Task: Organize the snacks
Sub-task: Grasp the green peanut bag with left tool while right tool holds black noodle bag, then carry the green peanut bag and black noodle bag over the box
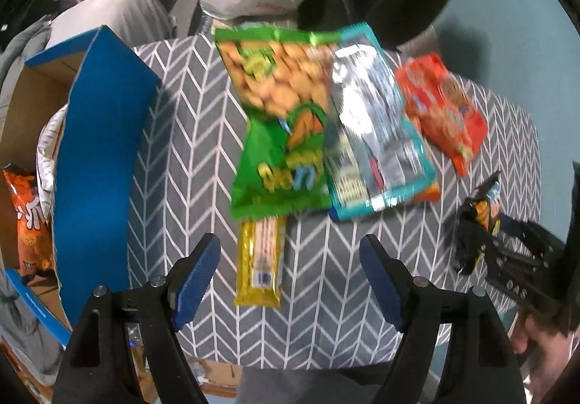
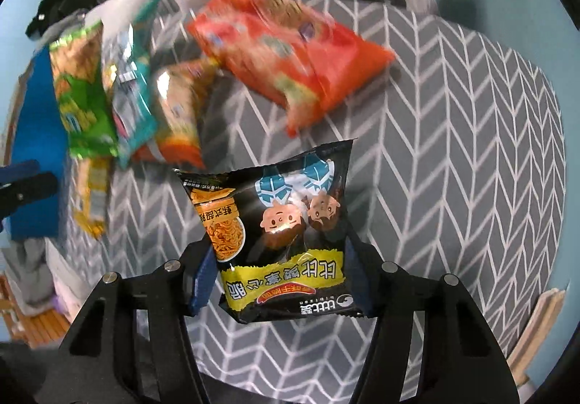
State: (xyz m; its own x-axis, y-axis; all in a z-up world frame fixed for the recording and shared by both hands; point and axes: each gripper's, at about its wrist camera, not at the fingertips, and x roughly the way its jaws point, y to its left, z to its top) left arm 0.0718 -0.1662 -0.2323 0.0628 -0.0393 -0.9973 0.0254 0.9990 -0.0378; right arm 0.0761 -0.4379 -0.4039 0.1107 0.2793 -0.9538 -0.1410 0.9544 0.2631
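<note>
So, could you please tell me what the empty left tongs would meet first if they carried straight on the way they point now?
Most likely the long yellow wrapped snack bar, lying on the grey herringbone tablecloth between the open left tongs. It sits slightly off-centre, so they might straddle it and reach the cloth; depth is hard to judge.

The desk (image 1: 203, 150) wears a grey cloth with a white herringbone pattern. Left of the green snack bag (image 1: 279, 121), printed with golden crackers, stands a blue-sided cardboard box (image 1: 101, 164), brown inside, holding an orange packet (image 1: 30, 219). Just right of the green bag lies a teal and silver pouch (image 1: 373, 135), then a red-orange biscuit bag (image 1: 442, 110). Below the green bag lies a yellow wafer bar (image 1: 259, 262). The black noodle-snack packet (image 2: 282, 237) carries a yellow band, cartoon faces and orange noodles. Both claws have blue pads on black arms: left claw (image 1: 290, 280), right claw (image 2: 281, 277).
</note>
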